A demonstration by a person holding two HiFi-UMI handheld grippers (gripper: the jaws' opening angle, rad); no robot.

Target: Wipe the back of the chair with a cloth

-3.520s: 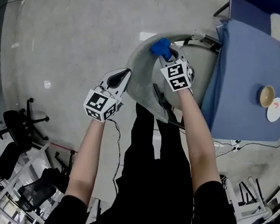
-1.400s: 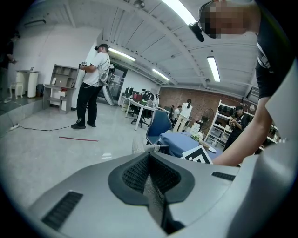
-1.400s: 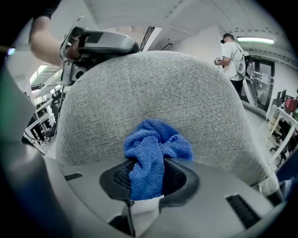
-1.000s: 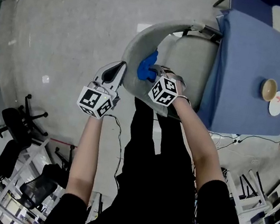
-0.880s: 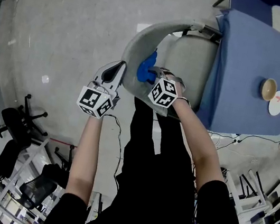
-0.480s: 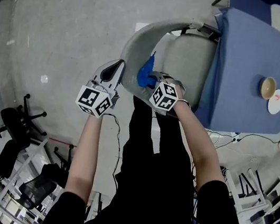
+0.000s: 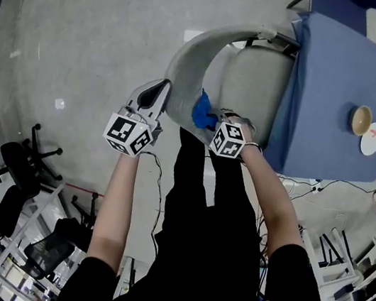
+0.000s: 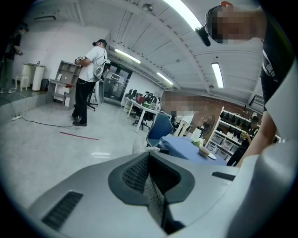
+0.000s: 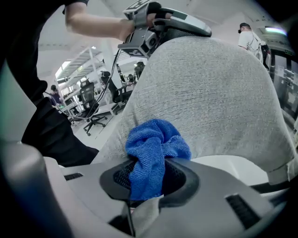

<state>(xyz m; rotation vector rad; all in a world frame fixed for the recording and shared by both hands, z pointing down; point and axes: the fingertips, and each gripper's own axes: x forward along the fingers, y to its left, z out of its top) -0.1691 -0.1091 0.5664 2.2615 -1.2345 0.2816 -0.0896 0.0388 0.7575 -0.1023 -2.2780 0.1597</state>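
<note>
Our right gripper clenches the blue cloth against the chair back just ahead; our left gripper (jaws together, empty) sits beside that back's edge.

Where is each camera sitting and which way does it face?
Head view: on the person's head, steeply down at the grey fabric chair back; both forearms and torso show.
Left gripper view: on the shut left tongs, facing the distant blue table; own forearm at right.
Right gripper view: on the right tongs gripping the blue terry cloth, facing the chair back; left hand above.
Shared by head and right gripper views: cloth, chair back.
</note>
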